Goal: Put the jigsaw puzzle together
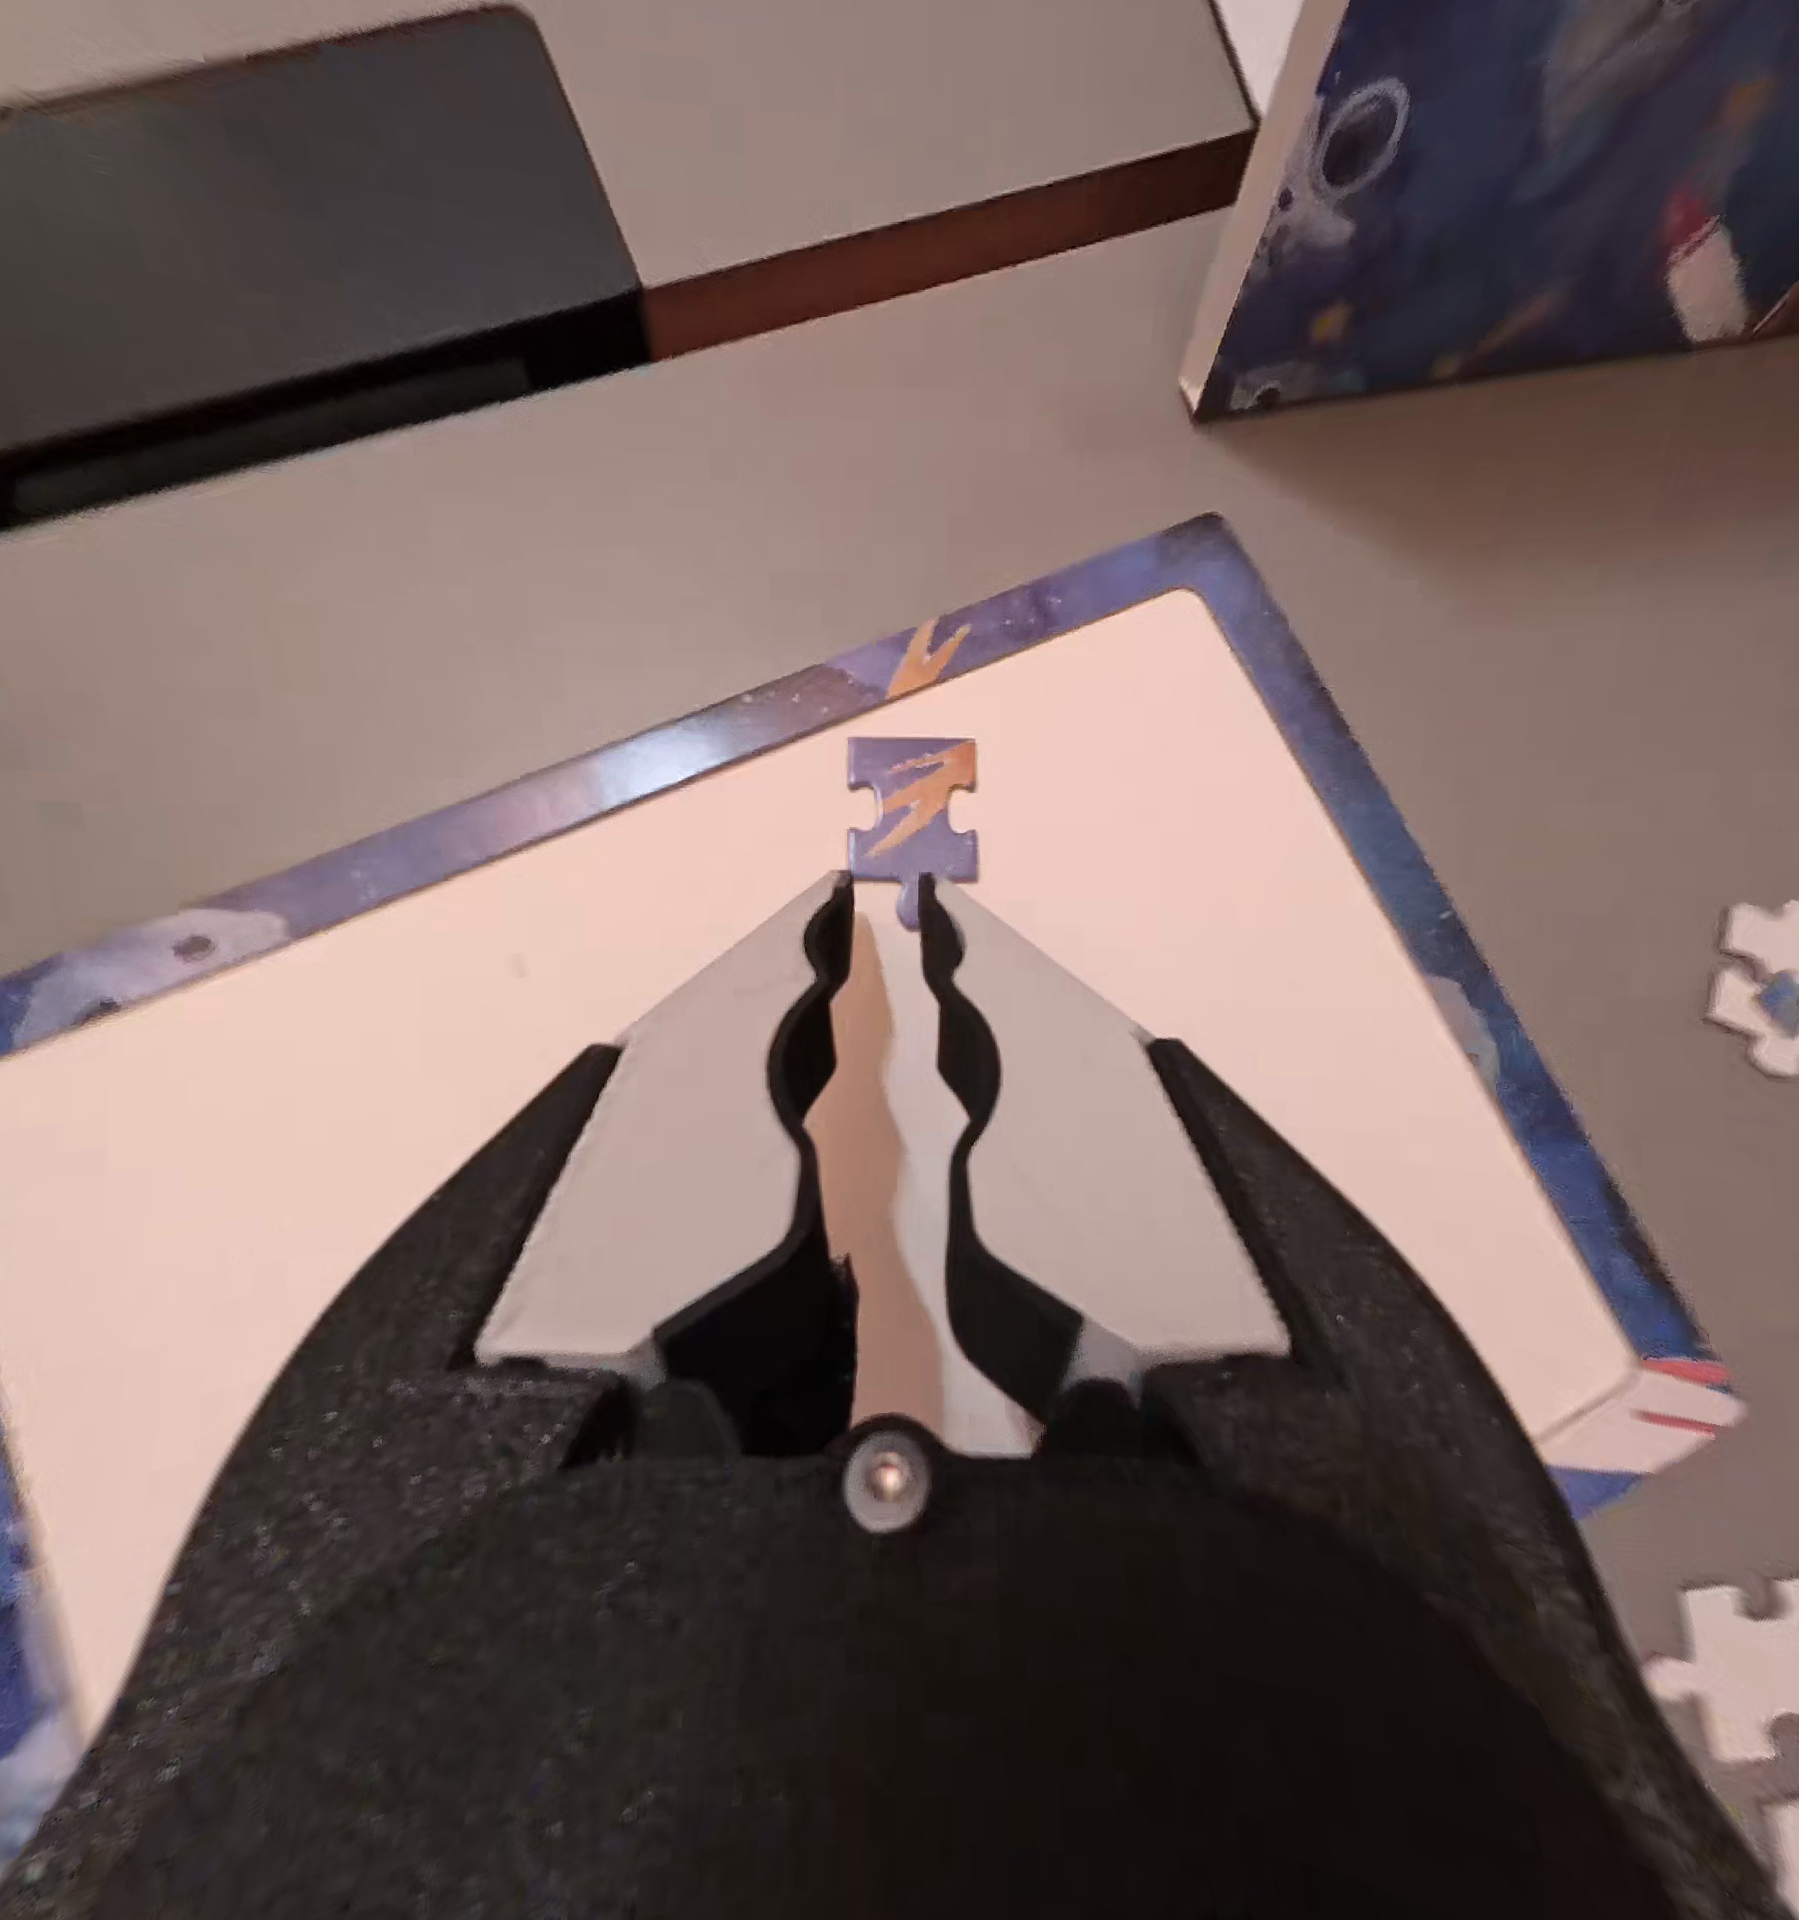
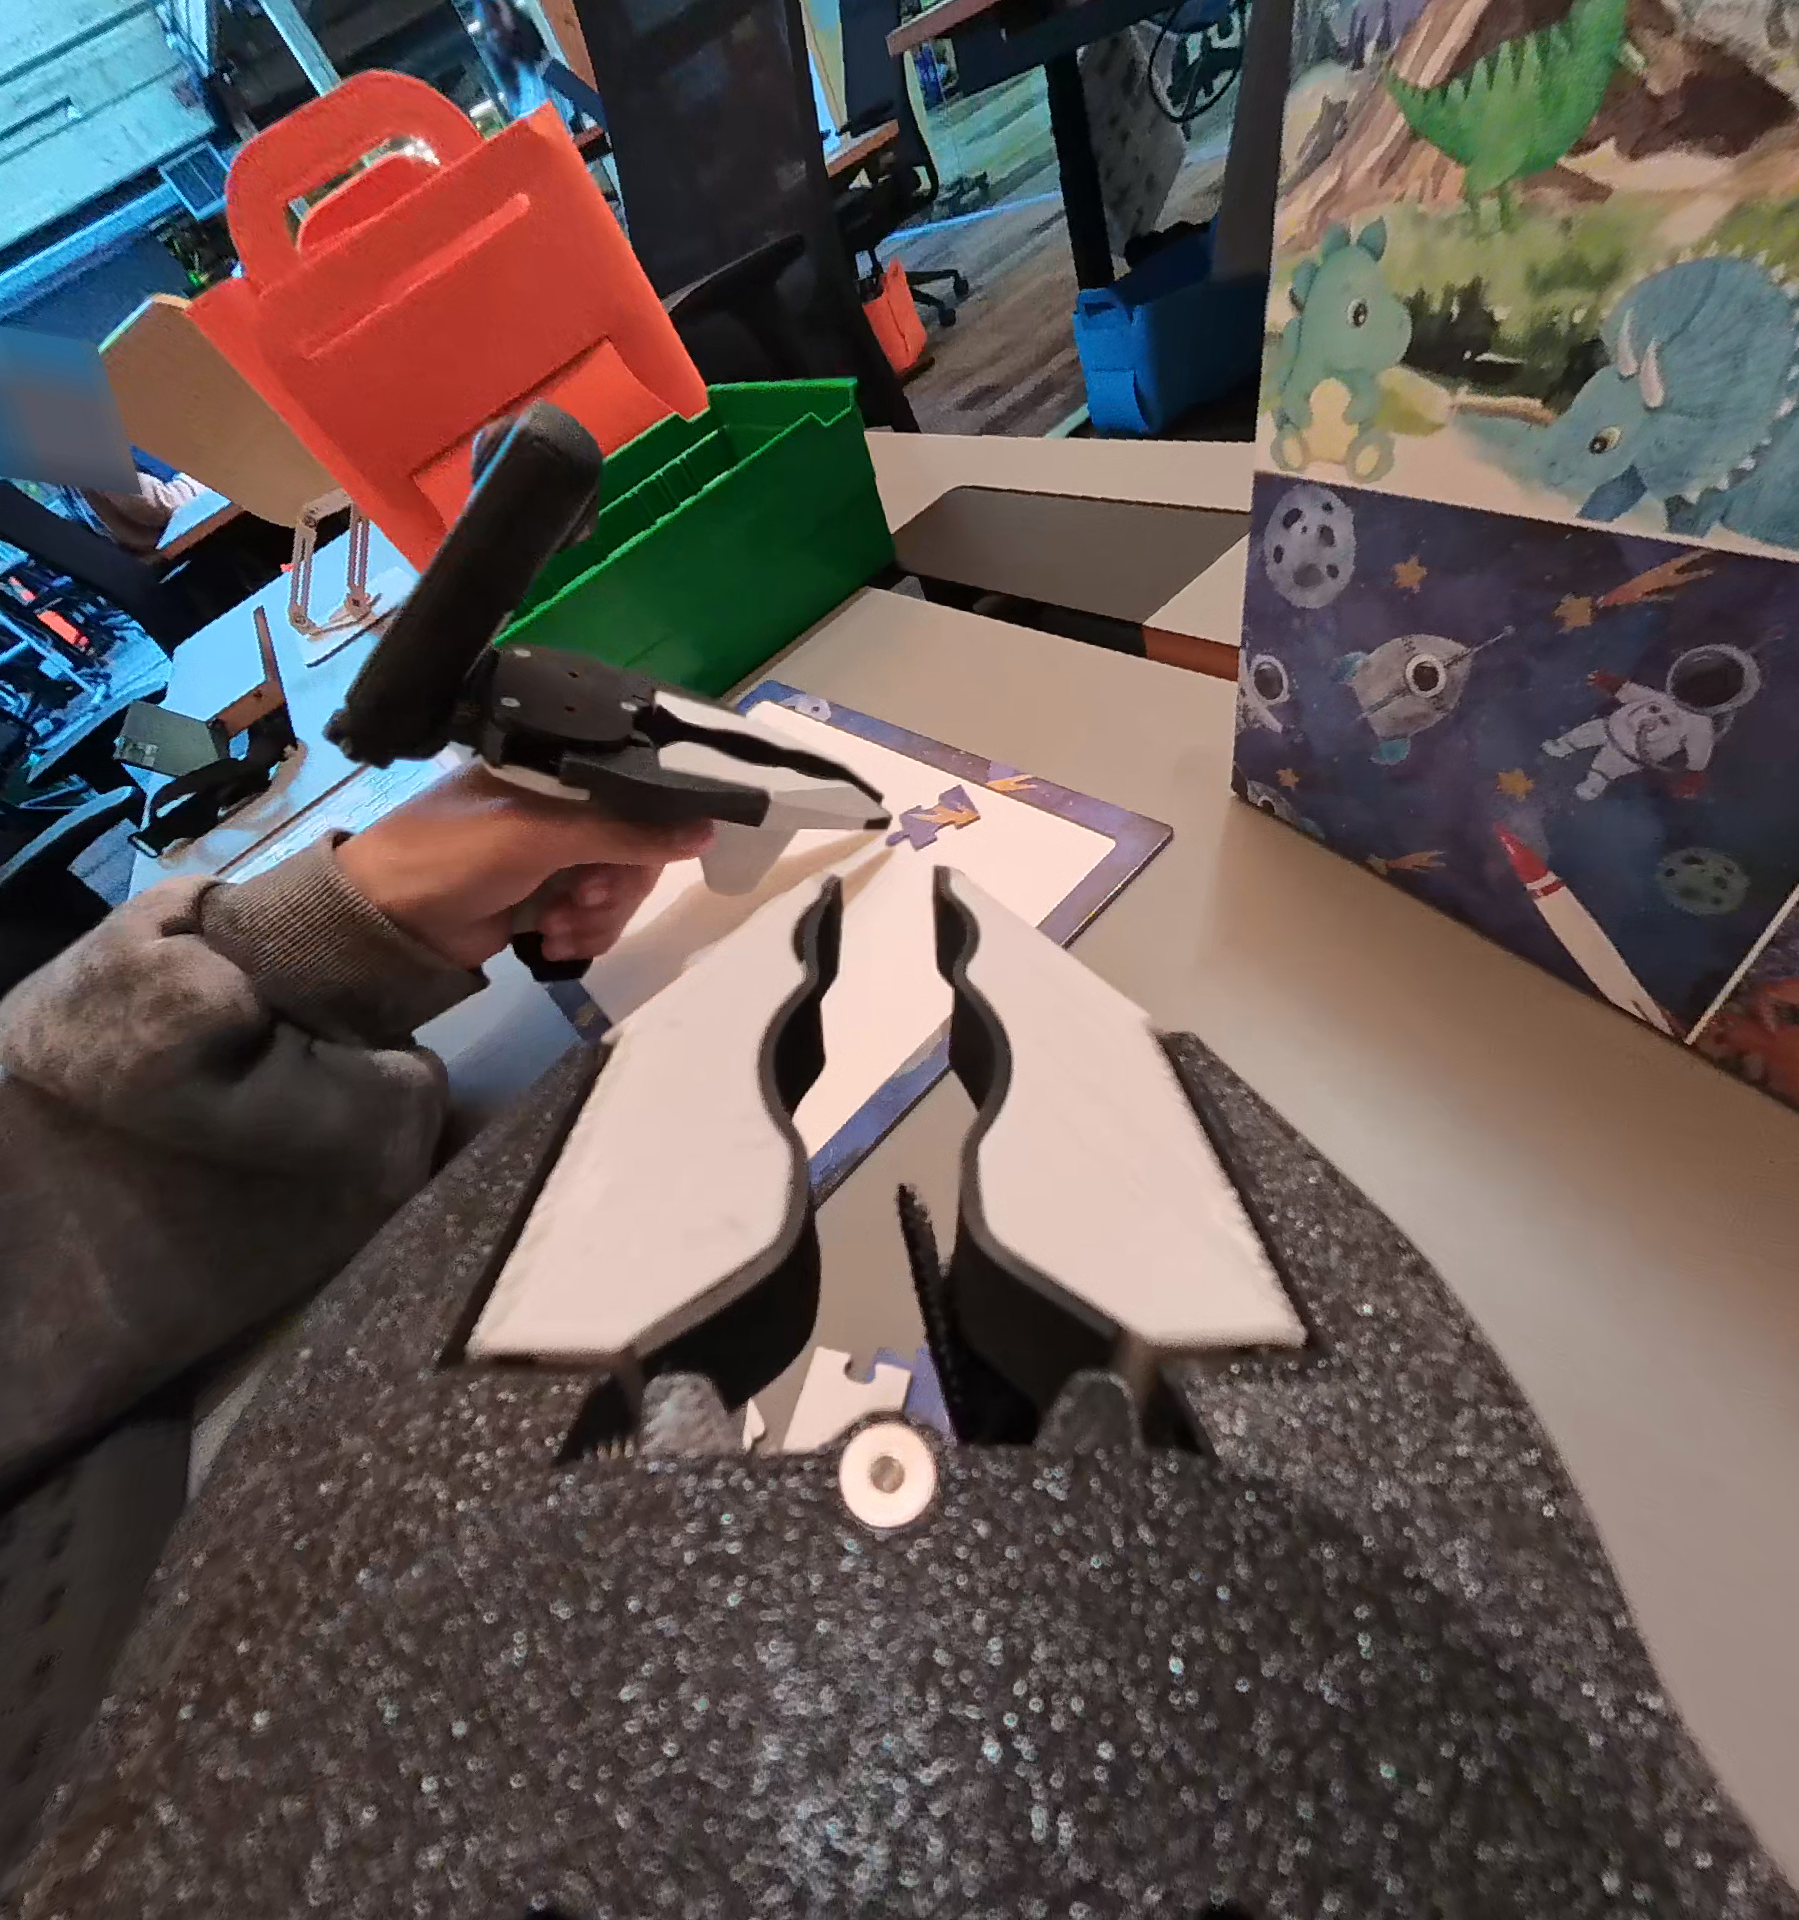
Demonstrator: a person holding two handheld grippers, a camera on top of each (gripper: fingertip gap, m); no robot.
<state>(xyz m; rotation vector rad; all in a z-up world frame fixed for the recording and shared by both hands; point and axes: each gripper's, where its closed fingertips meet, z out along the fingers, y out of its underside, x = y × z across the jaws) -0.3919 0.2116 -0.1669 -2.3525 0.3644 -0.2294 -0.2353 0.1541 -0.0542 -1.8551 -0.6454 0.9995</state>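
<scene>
A blue puzzle piece with an orange streak [image 1: 914, 805] lies on the white inside of the blue-bordered puzzle tray [image 1: 1321, 727], near its far border. My left gripper [image 1: 888, 885] has its tips against the piece's near edge. Its jaws stand a narrow gap apart, with the piece's tab in the gap beside the right finger. In the right wrist view, the left gripper [image 2: 879, 821] and the piece [image 2: 939, 814] show over the tray [image 2: 1113, 862], held by a hand [image 2: 521, 883]. My right gripper [image 2: 887, 883] is slightly open and empty, above the tray's near edge.
Loose pieces lie face down right of the tray [image 1: 1788, 997] [image 1: 1768, 1683], and one shows under my right gripper [image 2: 853, 1392]. A picture box with a space scene [image 2: 1497, 748] stands at the right. A green bin [image 2: 729, 561] and an orange bag [image 2: 438, 312] stand behind. The gap from one gripper's tips to the other's is roughly 20 cm.
</scene>
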